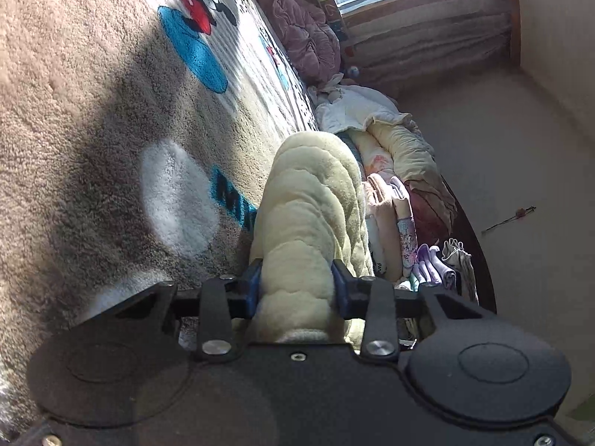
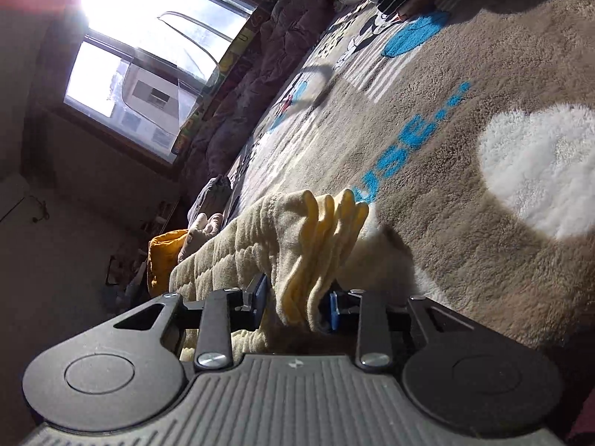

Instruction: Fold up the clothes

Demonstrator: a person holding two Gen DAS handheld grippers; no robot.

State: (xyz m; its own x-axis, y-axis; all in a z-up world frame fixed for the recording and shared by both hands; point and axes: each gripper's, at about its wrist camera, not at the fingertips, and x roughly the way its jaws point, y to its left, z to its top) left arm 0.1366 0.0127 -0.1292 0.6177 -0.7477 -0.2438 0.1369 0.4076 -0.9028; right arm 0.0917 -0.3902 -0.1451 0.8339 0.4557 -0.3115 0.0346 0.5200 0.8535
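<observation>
Gripping a thick cream fleece (image 1: 312, 200), the left gripper (image 1: 297, 286) is clamped on its bunched fold. The right gripper (image 2: 297, 297) is clamped on its layered yellow edge above the tan blanket (image 2: 465, 223).

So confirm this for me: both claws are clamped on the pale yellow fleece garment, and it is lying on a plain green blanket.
Wrong on the blanket. The left claw and right claw do each pinch the pale yellow fleece garment, but the blanket under it is brown, with white patches, blue lettering and cartoon mice, not plain green. Both wrist views show it.
</observation>
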